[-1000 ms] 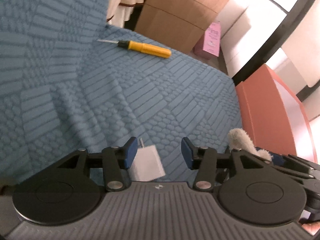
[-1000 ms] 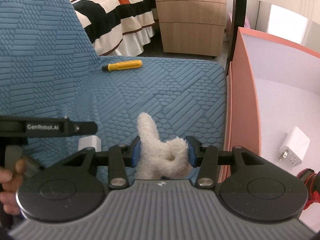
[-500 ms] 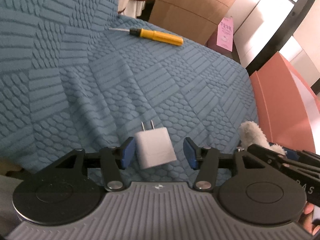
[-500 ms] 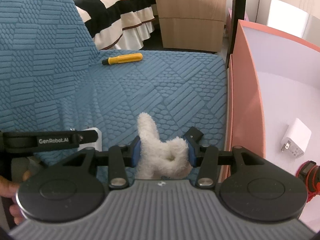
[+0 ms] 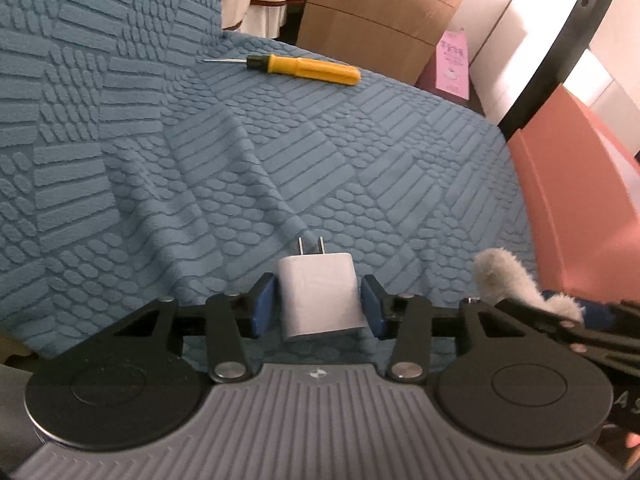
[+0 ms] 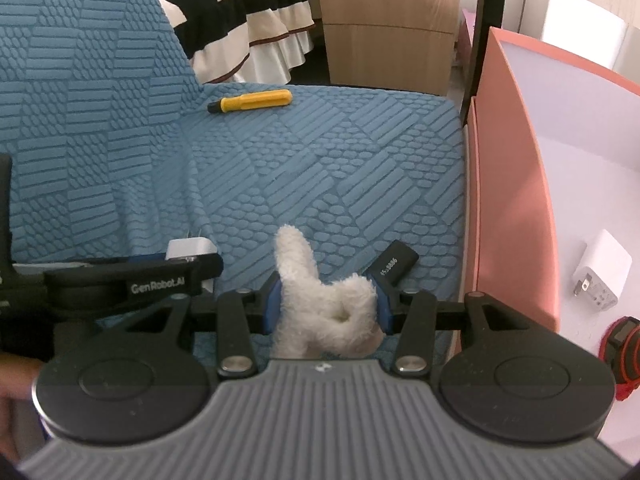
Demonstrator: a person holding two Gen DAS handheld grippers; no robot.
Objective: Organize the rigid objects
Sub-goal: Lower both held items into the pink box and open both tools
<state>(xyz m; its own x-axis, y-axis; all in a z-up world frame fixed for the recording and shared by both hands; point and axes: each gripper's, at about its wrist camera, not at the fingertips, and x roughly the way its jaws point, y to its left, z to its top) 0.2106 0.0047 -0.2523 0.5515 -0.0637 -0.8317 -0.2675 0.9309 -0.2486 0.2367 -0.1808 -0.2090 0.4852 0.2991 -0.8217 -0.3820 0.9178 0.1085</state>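
Note:
A white plug adapter lies on the blue textured sofa cover, prongs pointing away. My left gripper is open with a blue pad on each side of it, small gaps showing. The adapter's top shows in the right wrist view behind the left gripper. My right gripper is shut on a white fluffy toy, also seen in the left wrist view. A yellow screwdriver lies far back on the sofa, also in the right wrist view.
A pink box stands right of the sofa; it holds another white adapter and a red-black object. A small black block lies by the right fingertip. A wooden dresser and a striped bed stand behind.
My left gripper has moved forward around the white adapter, which now sits squarely between the pads. The right gripper keeps its hold on the toy and has shifted slightly, uncovering the black block.

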